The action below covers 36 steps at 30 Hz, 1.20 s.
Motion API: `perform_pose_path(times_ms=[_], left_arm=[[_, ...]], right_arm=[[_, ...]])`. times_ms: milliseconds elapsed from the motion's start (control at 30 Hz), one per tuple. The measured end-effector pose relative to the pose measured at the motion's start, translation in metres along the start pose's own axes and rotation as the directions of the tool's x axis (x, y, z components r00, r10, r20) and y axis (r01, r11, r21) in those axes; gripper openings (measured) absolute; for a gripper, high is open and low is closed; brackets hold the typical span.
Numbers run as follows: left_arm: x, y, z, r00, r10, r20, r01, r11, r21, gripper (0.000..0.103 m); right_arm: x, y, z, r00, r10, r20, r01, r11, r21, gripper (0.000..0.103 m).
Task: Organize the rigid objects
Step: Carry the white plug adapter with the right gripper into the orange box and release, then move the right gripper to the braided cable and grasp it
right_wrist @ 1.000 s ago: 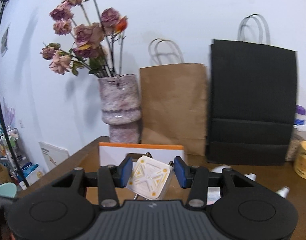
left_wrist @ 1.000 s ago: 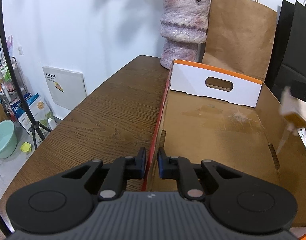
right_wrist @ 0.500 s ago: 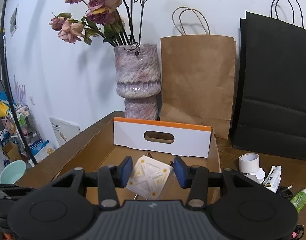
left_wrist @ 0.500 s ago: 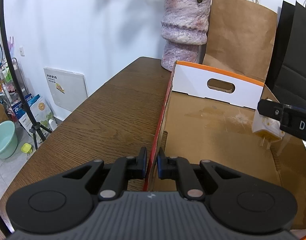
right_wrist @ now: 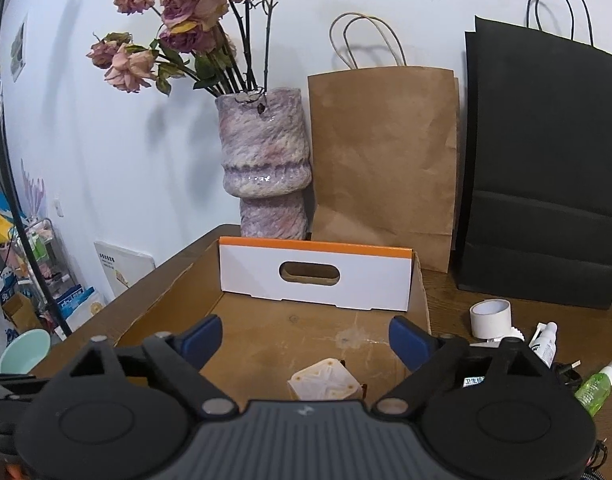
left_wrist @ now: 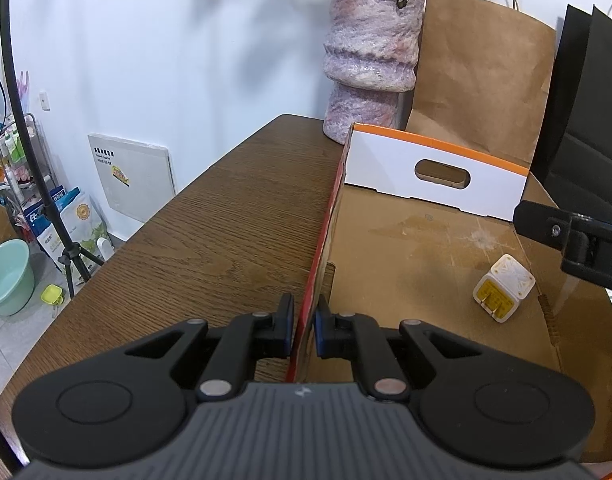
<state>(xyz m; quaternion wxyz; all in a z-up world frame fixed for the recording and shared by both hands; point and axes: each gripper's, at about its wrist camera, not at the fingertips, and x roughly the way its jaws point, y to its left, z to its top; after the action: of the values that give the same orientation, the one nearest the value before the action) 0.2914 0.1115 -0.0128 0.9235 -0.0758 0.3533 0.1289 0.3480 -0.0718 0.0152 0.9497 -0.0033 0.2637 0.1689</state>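
A shallow cardboard box (left_wrist: pixel 421 248) (right_wrist: pixel 266 340) with a white, orange-edged end panel lies on the brown table. My left gripper (left_wrist: pixel 304 328) is shut on the box's red left wall (left_wrist: pixel 325 224). A white plug adapter (left_wrist: pixel 503 293) (right_wrist: pixel 325 380) with a yellow face lies on the box floor near the right wall. My right gripper (right_wrist: pixel 306 338) hangs above it with its jaws opening wide, and nothing is between its pads. One of its fingers (left_wrist: pixel 565 232) shows at the right edge of the left wrist view.
A purple vase (right_wrist: pixel 266 164) with dried roses, a brown paper bag (right_wrist: pixel 381 160) and a black paper bag (right_wrist: pixel 545 176) stand behind the box. A tape roll (right_wrist: pixel 489 316), small spray bottles (right_wrist: pixel 545 344) and a green bottle (right_wrist: pixel 595 388) lie right of the box.
My right gripper came down over the box and opened its jaws. The plug adapter dropped from them onto the box floor. The left gripper kept its hold on the box wall.
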Motion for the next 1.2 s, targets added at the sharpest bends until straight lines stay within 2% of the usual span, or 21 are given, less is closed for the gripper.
perform_pose_path(times_ms=[300,367,733,1000,1200], left_arm=[[0.0,0.0,0.0,1.0,-0.001,0.0,0.001,1.0,-0.001,0.011],[0.0,0.0,0.0,1.0,0.0,0.0,0.0,1.0,-0.001,0.011],[0.0,0.0,0.0,1.0,0.0,0.001,0.0,1.0,0.001,0.011],[0.0,0.0,0.0,1.0,0.001,0.002,-0.001,1.0,0.002,0.011],[0.0,0.0,0.0,1.0,0.002,0.002,-0.002,1.0,0.003,0.011]], right_arm=[[-0.005,0.0,0.0,0.999,-0.014,0.028,0.014,1.0,-0.004,0.098],[-0.007,-0.002,0.001,0.999,-0.029,0.038,0.029,1.0,-0.008,0.103],[-0.034,-0.031,0.002,0.994,-0.075,0.079,0.075,0.997,0.013,0.103],[-0.06,-0.083,-0.012,0.975,-0.208,0.079,0.205,0.978,0.047,0.103],[-0.074,-0.128,-0.044,0.948,-0.318,-0.001,0.318,0.946,0.063,0.103]])
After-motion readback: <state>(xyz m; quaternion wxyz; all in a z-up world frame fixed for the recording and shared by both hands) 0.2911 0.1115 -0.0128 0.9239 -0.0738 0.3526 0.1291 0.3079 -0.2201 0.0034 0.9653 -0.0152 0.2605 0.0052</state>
